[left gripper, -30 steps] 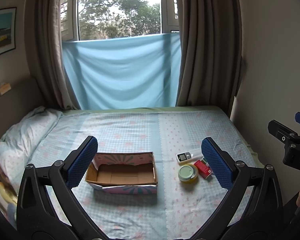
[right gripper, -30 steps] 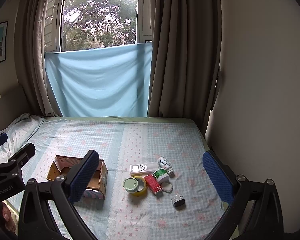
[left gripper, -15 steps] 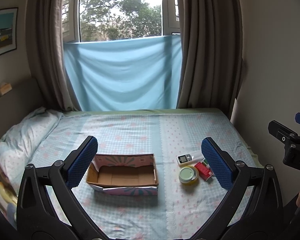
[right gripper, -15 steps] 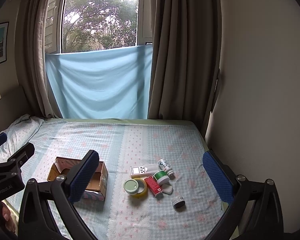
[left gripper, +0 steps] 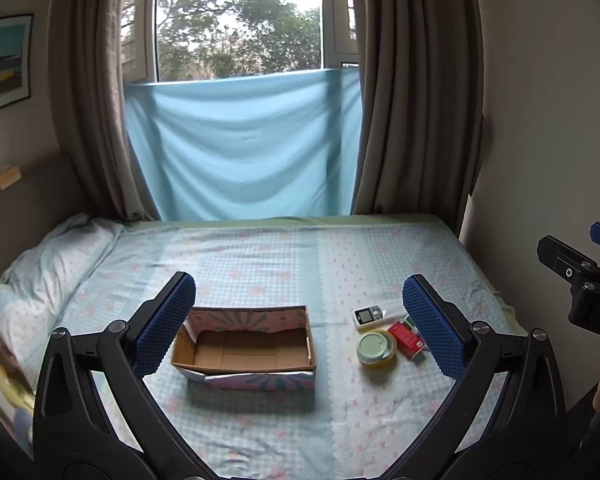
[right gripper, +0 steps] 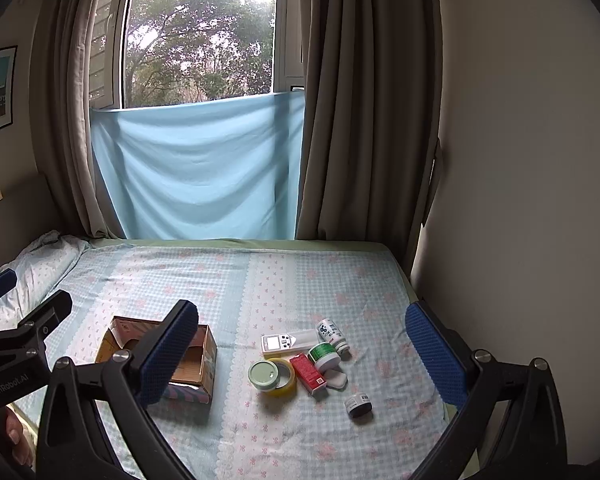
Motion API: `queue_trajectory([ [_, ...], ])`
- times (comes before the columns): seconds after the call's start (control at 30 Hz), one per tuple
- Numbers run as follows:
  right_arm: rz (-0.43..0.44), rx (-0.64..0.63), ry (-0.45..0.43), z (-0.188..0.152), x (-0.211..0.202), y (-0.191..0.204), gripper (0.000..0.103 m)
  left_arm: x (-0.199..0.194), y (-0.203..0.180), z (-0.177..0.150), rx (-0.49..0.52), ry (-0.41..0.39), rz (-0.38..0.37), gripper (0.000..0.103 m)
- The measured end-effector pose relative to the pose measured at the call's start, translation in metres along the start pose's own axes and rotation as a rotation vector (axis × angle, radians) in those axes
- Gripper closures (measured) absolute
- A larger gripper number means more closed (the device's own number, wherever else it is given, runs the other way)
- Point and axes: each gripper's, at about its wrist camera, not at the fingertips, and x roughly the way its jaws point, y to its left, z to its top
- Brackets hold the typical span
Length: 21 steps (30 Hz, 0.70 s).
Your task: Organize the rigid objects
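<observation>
An open cardboard box [left gripper: 244, 350] [right gripper: 194, 360] lies empty on the bed. To its right lies a cluster of small items: a white digital device [right gripper: 288, 341] [left gripper: 367, 314], a yellow tape roll with a green lid in it [right gripper: 272, 376] [left gripper: 376, 347], a red carton [right gripper: 308, 373] [left gripper: 406, 340], a green-capped jar [right gripper: 323, 354], a white bottle [right gripper: 332, 332], a white flat piece [right gripper: 337, 379] and a small dark jar [right gripper: 358, 405]. My left gripper [left gripper: 298, 328] is open and empty above the box. My right gripper [right gripper: 306, 356] is open and empty above the cluster.
The bed [right gripper: 236, 276] has a blue checked sheet and a pillow [left gripper: 40, 264] at the left. A wall [right gripper: 520, 200] runs along the bed's right edge. Brown curtains [right gripper: 364, 120] and a blue cloth [right gripper: 196, 168] hang at the far window.
Both views have shifted slightly; the box and the items sit a little lower in frame. Nothing on the bed has moved and both grippers stay open.
</observation>
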Motion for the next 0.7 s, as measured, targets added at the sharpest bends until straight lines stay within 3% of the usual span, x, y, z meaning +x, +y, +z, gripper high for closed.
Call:
queue_trajectory([
  [0.7,0.011,-0.004,0.001,0.0000,0.0026,0.0036,0.000,0.0068,0.0001,0.0018,0.004,0.001,-0.019,0.000],
])
